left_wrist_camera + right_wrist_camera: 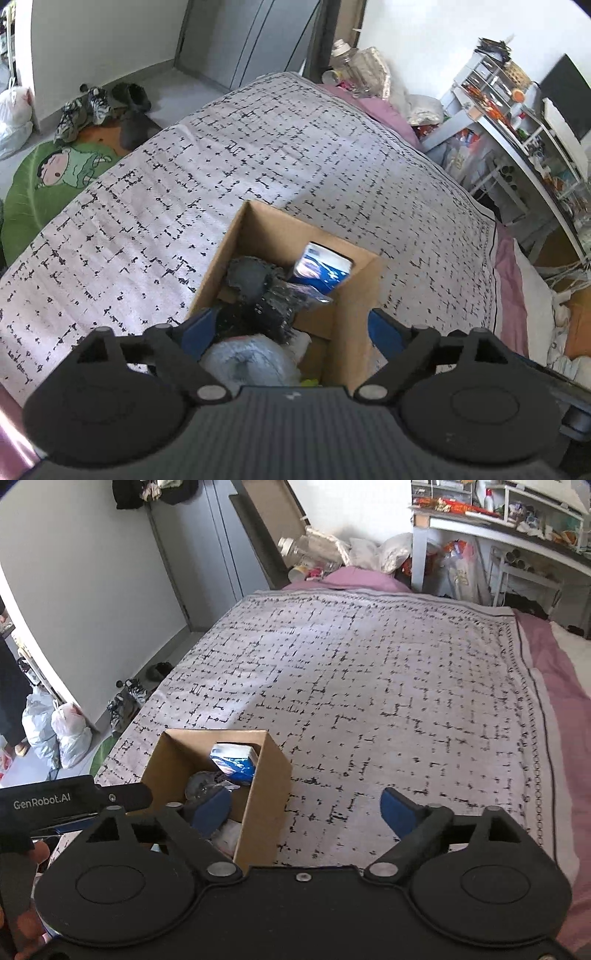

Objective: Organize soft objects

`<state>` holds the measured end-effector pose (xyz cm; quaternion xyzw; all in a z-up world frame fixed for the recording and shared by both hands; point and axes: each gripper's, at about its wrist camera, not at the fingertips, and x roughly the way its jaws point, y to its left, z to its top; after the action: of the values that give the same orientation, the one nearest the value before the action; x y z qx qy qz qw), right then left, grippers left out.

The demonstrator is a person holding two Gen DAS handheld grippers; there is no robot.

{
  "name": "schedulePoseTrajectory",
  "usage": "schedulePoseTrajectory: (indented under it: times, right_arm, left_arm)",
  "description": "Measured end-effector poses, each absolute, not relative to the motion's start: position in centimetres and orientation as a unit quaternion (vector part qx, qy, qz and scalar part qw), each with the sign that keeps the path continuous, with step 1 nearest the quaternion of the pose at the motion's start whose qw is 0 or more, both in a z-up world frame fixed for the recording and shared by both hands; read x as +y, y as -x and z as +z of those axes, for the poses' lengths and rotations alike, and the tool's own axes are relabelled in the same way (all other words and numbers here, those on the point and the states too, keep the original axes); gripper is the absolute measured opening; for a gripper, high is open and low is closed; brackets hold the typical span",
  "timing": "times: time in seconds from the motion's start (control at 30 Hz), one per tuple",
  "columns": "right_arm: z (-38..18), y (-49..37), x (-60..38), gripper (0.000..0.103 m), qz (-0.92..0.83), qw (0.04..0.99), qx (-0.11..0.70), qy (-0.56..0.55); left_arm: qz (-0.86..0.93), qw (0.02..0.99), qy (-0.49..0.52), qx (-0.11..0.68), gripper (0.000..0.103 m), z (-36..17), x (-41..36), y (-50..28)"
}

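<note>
Open brown cardboard box (354,295) sits on the patterned bedspread, near its front-left part (as the right wrist view shows it). Inside: a blue-and-white soft pack (323,267) tilted against the far corner; a dark knitted item (258,291) crumpled mid-box; a pale, clear-wrapped bundle (251,360) at the near end, partly hidden.

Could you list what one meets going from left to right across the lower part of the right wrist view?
Left gripper's black body → cardboard box holding a blue packet → bare patterned bedspread → pink sheet at the bed's edge.
</note>
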<state>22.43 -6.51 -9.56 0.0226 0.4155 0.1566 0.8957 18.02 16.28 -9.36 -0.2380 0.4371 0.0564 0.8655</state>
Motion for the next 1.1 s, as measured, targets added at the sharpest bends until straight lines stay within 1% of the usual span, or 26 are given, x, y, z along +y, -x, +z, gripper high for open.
schedulePoseTrajectory:
  times: [0.07, 0.27, 0.37, 0.93, 1.1]
  right_arm:
    - [-9.1, -21.9, -7.2, 0.095, 0.157, 0.898, 0.410, -0.024]
    - [-8.2, -20.4, -9.5, 0.102, 0.155, 0.901, 0.404, -0.034]
    - [-7.8, -19.7, -11.0, 0.103, 0.148, 0.903, 0.401, -0.041]
    - [-5.3, -15.5, -18.0, 0.103, 0.149, 0.903, 0.394, -0.080]
    - [-4.4, -14.0, -18.9, 0.103, 0.146, 0.907, 0.389, -0.068]
  left_arm:
    - [0.054, 0.869, 0.231, 0.435, 0.094, -8.8, 15.6, -17.5]
    - [0.047, 0.875, 0.217, 0.430, 0.097, -7.3, 13.7, -16.2]
    - [0.041, 0.878, 0.207, 0.429, 0.102, -6.6, 12.5, -15.4]
    - [0.017, 0.893, 0.184, 0.411, 0.102, -3.0, 7.7, -10.7]
    - [0.018, 0.898, 0.176, 0.404, 0.102, -1.5, 6.9, -9.1]
